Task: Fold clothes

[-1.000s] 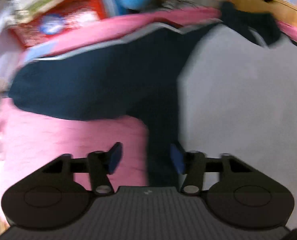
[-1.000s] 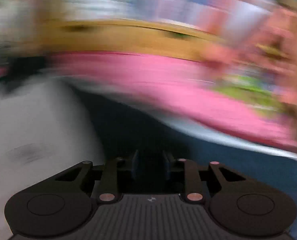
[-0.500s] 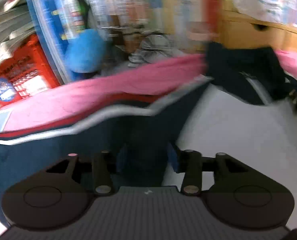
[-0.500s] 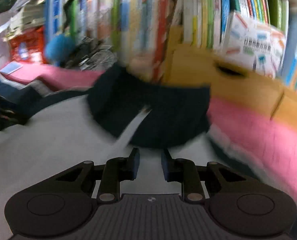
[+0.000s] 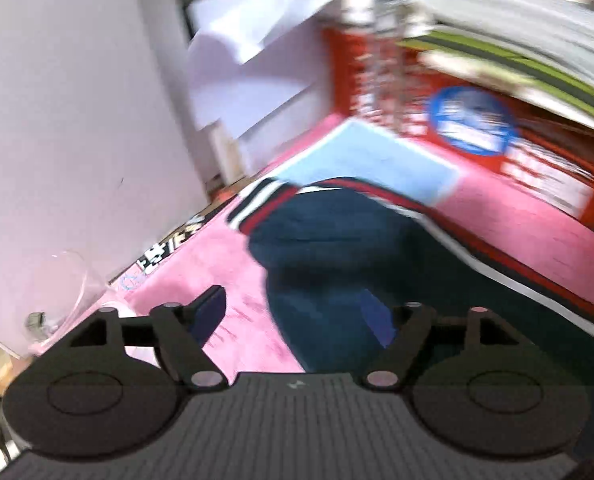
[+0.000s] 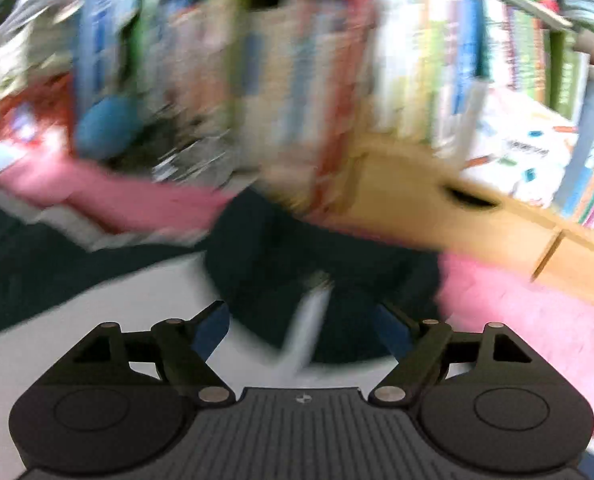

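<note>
Navy garment with red and white striped trim (image 5: 337,248) lies spread on the pink fuzzy blanket (image 5: 233,320), sleeve cuff end pointing toward the pale wall side. In the left wrist view my left gripper (image 5: 297,316) hangs over the edge of the sleeve: jaws apart and opening, left finger over bare pink blanket, right finger over navy cloth. Pads press on nothing; cloth only lies beneath the gap. A light blue flat sheet (image 5: 373,164) sits on the blanket just beyond the cuff, with a red printed box (image 5: 477,132) behind it and stacked papers on top of that. A clear glass (image 5: 57,292) stands at the far left by the pale wall.

Right wrist view is heavily blurred. My right gripper (image 6: 303,328) is also apart and opening, nothing clamped. Under it is the grey-white body panel of the garment (image 6: 117,312), and right ahead the dark collar part (image 6: 297,264) with a pale stripe running toward me. Past that: pink blanket, a tan cardboard box with a hand slot (image 6: 437,208), and a shelf of upright books (image 6: 457,60).
</note>
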